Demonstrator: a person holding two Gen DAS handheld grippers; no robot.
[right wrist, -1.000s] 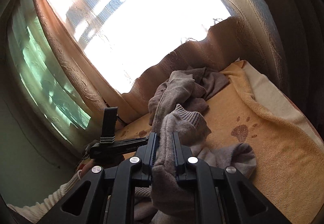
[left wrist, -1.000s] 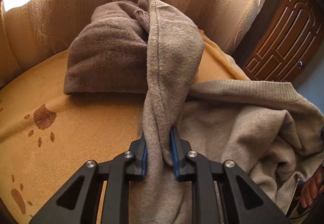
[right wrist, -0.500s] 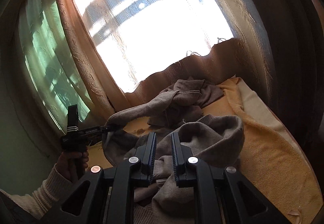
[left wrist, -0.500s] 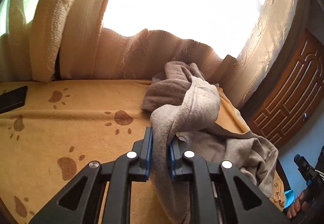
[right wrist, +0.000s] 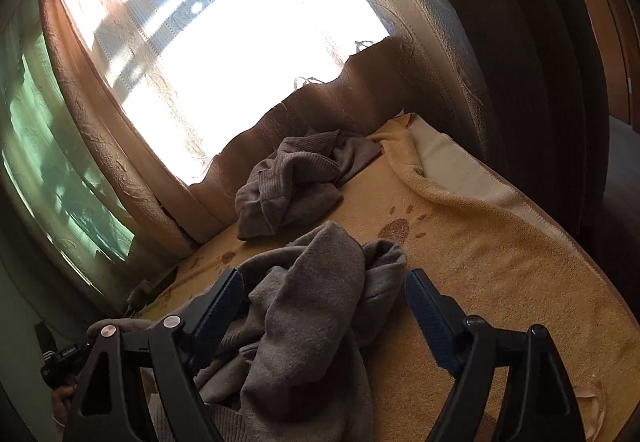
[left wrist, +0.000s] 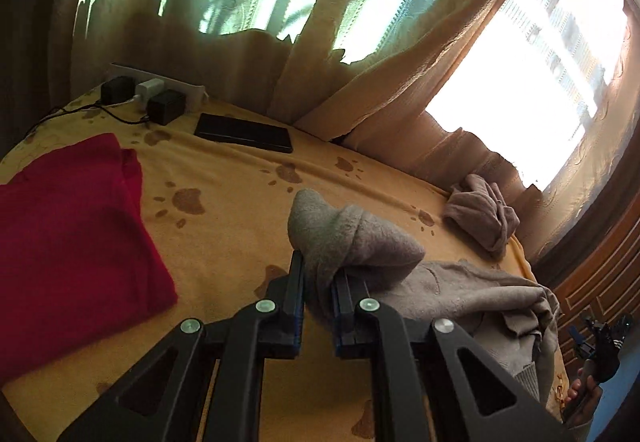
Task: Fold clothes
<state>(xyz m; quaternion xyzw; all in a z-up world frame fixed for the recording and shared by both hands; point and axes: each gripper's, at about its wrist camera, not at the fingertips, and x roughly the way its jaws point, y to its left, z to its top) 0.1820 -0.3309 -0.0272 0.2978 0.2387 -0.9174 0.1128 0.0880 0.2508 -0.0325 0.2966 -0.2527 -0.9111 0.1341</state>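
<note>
Left hand-held gripper (left wrist: 318,278) clamping grey sweater (left wrist: 360,242), right hand-held gripper (right wrist: 324,290) spread around it

Three garments are seen on one yellow blanket (left wrist: 224,242). Two are grey-brown knits: one sweater (left wrist: 460,294) lying near the cameras, and one bundle (left wrist: 480,214) farther back by the curtains. One is a red garment (left wrist: 68,242), counted in the left wrist view only. Two claws are seen: the left claw (left wrist: 318,282), with a fold of the sweater pinched between its two fingers, and the right claw (right wrist: 324,298), its two fingers spread wide apart. One flat black slab (left wrist: 244,132) is counted. Three plug blocks are counted, two black (left wrist: 166,106) and one white (left wrist: 149,86). Several brown paw prints (left wrist: 188,200) are seen on the blanket; an exact count cannot be given.
</note>
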